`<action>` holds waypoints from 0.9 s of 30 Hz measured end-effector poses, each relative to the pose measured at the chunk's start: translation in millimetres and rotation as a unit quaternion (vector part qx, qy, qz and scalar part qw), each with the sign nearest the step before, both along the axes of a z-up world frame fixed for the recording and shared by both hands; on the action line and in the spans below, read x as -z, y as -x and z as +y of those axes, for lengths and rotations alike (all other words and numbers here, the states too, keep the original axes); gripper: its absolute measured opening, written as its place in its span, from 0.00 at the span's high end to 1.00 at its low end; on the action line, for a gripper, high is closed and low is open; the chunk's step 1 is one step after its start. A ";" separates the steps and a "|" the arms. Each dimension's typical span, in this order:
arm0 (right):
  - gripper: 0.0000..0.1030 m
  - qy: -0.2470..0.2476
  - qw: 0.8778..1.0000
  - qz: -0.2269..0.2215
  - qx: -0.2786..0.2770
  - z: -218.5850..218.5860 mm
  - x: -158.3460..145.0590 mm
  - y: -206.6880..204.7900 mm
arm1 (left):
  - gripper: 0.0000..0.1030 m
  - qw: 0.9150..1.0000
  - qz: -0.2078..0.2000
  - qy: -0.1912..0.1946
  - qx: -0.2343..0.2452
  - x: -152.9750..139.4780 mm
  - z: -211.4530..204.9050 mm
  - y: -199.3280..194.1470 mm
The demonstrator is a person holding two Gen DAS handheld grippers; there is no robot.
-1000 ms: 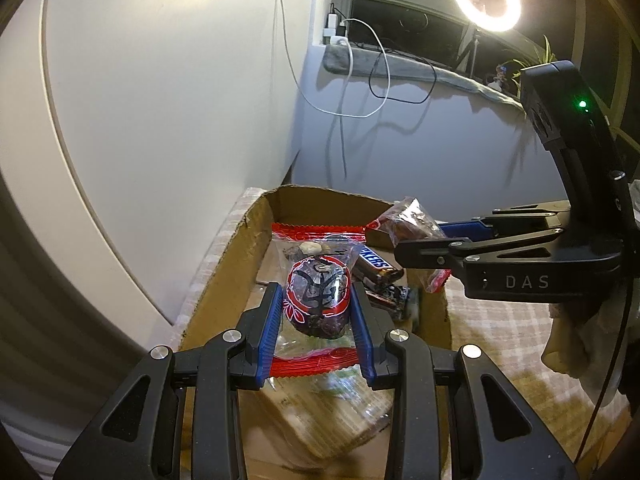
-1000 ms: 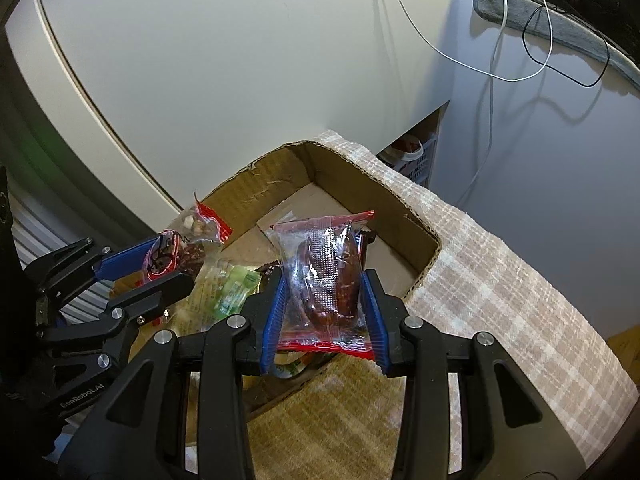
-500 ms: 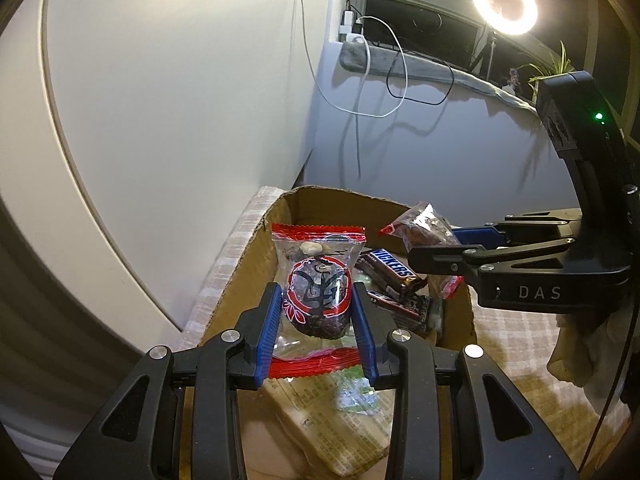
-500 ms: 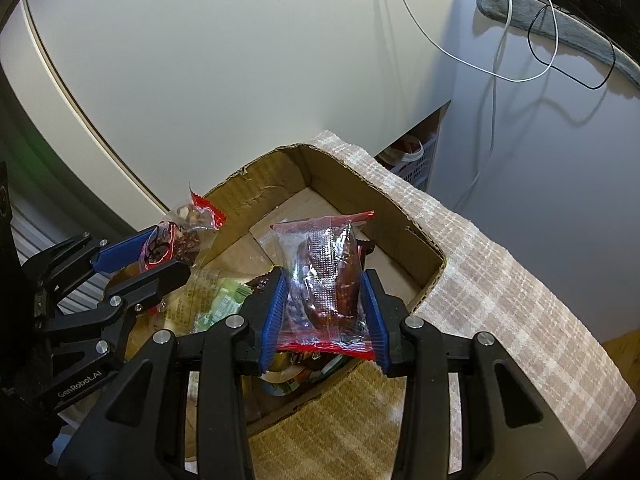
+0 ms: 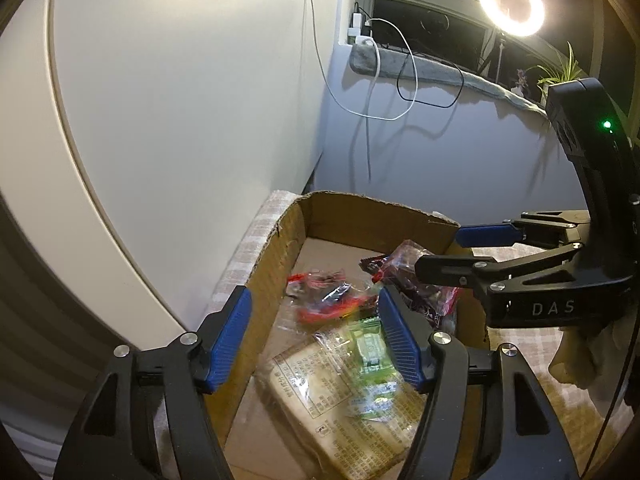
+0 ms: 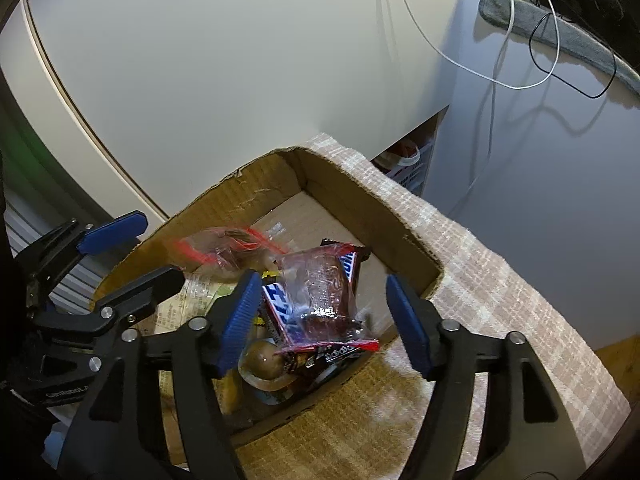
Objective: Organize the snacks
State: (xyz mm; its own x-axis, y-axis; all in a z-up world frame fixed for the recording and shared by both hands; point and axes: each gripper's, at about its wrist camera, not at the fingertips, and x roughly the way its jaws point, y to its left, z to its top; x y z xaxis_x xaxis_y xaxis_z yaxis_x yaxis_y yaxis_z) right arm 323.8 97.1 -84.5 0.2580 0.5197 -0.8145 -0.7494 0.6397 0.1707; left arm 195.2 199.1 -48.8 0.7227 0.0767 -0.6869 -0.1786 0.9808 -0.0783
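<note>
An open cardboard box (image 5: 360, 204) (image 6: 256, 168) stands on a checked cloth. My left gripper (image 5: 314, 332) hovers over its near left part with its jaws opening and nothing between them. Below it, a clear packet with red edges (image 5: 328, 298) (image 6: 224, 248) shows blurred inside the box. My right gripper (image 6: 322, 316) (image 5: 438, 252) is over the box's right side, its jaws also opening. A clear packet of dark red snack (image 6: 320, 284) (image 5: 416, 284) lies loose between them on a Snickers bar (image 6: 280, 308), touching neither pad.
A green packet (image 5: 370, 344), a large printed beige packet (image 5: 340, 400) and a round brown snack (image 6: 264, 360) also lie in the box. The checked cloth (image 6: 500, 300) runs right. A white wall rises behind, with hanging cables and a ring light (image 5: 510, 0).
Both grippers were shut on their packets and have now spread wide. The red-edged packet has dropped from the left gripper into the box, and the dark red packet has slipped down from the right gripper's pads.
</note>
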 end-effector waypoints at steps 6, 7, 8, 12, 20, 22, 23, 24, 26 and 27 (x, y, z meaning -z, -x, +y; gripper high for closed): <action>0.16 0.006 1.000 -0.011 0.003 -0.6 -2.5 -0.9 | 0.27 1.000 0.001 -0.006 0.000 -0.8 -0.4 0.7; 0.14 0.007 1.000 -0.012 0.003 -0.5 -3.1 -0.6 | 0.26 1.000 0.002 -0.007 -0.001 -0.7 -0.2 0.7; 0.12 0.008 1.000 -0.014 0.003 -0.2 -3.4 -0.3 | 0.24 1.000 0.002 -0.008 -0.002 -0.6 -0.1 0.7; 0.11 0.011 1.000 -0.016 0.002 -0.6 -4.4 2.0 | 0.24 1.000 0.003 -0.008 -0.003 -1.2 0.3 1.7; 0.11 0.001 1.000 -0.024 0.010 -5.8 -11.1 9.4 | 0.23 1.000 -0.003 -0.009 -0.005 -6.4 -1.1 7.5; 0.11 -0.003 0.999 -0.030 0.013 -8.4 -14.4 13.1 | 0.23 1.000 -0.006 -0.012 -0.006 -8.4 -2.4 10.3; 0.11 -0.005 0.999 -0.034 0.013 -9.9 -16.5 16.5 | 0.23 1.000 -0.008 -0.012 -0.006 -9.5 -2.9 12.3; 0.11 -0.006 0.999 -0.037 0.013 -11.1 -18.1 19.3 | 0.23 1.000 -0.010 -0.013 -0.007 -11.2 -3.6 15.1; 0.11 -0.008 0.999 -0.043 0.013 -12.7 -21.0 24.0 | 0.23 1.000 -0.014 -0.016 -0.009 -14.7 -4.9 19.6; 0.11 -0.010 0.999 -0.047 0.013 -14.3 -23.3 27.5 | 0.23 1.000 -0.017 -0.017 -0.010 -16.3 -5.2 21.6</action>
